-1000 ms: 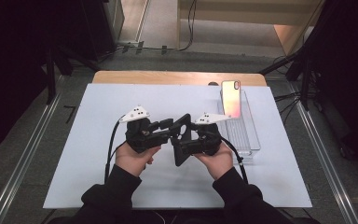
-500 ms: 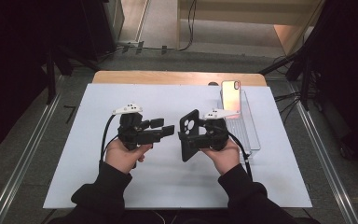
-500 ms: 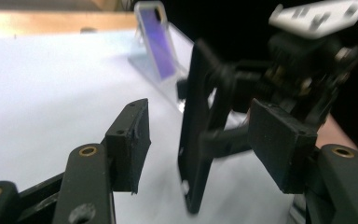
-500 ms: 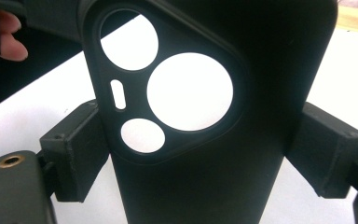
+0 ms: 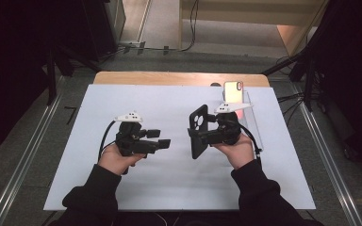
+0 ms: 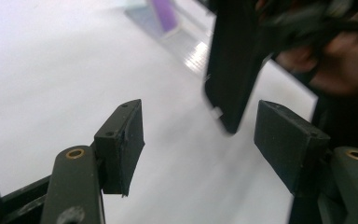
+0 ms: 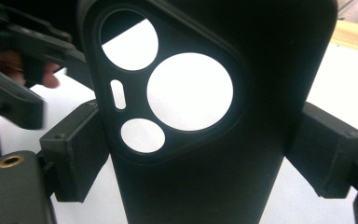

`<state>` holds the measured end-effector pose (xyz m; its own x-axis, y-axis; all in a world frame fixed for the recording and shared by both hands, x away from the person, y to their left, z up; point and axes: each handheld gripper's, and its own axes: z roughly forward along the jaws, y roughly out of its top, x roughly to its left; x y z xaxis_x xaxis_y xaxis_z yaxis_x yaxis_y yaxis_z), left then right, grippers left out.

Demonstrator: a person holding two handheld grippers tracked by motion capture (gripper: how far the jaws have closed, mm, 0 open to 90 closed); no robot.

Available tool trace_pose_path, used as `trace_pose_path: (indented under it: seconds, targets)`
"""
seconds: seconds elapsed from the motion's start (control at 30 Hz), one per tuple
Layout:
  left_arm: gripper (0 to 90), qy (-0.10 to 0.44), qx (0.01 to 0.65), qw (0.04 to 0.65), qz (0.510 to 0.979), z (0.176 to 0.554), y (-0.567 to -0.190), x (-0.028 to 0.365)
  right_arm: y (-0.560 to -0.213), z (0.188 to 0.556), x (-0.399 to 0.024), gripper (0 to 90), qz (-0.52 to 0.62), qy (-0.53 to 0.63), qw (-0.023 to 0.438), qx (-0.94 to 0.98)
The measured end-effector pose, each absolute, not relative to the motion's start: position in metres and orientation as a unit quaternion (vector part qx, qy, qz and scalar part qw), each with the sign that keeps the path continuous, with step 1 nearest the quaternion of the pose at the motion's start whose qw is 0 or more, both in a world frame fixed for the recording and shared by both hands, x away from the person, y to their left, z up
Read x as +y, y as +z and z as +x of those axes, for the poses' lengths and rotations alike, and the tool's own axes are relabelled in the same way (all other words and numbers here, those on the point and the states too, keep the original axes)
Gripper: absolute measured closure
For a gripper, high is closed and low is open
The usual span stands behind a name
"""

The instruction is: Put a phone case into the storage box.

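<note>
My left tool (image 5: 164,142): matte black, jaws spread and just now widening, nothing between the flat square pads (image 6: 127,135); held low over the surface, well apart from the case.

Phone case (image 5: 198,132): black, matte, soft-looking, rounded corners; a raised camera panel with two large round holes, one small round hole and a slim slot. It stands upright above the surface, right of centre, pinched across its width by my right tool (image 5: 201,136), one pad on each long edge.

Surface (image 5: 169,188): a smooth pale sheet over a wooden top.

Far right: a phone (image 5: 233,91) with a glossy pinkish face stands in a clear ridged plastic stand (image 5: 250,117).

Room: grey floor, metal rails, dark surroundings.
</note>
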<state>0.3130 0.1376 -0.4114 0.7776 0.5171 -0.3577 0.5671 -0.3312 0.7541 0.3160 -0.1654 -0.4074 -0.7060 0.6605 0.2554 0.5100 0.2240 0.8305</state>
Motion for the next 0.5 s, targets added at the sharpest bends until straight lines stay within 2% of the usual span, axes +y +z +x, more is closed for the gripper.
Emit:
trace_pose_path:
  seconds: [0.07,0.2,0.5]
  targets:
    - [33.0,-0.014,0.322,0.456,0.829,0.310,-0.416,0.138,-0.406,0.316,-0.167,11.6,0.372,0.497,0.076,0.780]
    - [33.0,-0.028,0.300,0.439,0.847,0.304,-0.428,0.144,-0.398,0.317,-0.173,11.5,0.355,0.500,0.057,0.788]
    - [33.0,-0.026,0.294,0.438,0.849,0.296,-0.438,0.155,-0.385,0.316,-0.182,11.5,0.337,0.498,0.044,0.798]
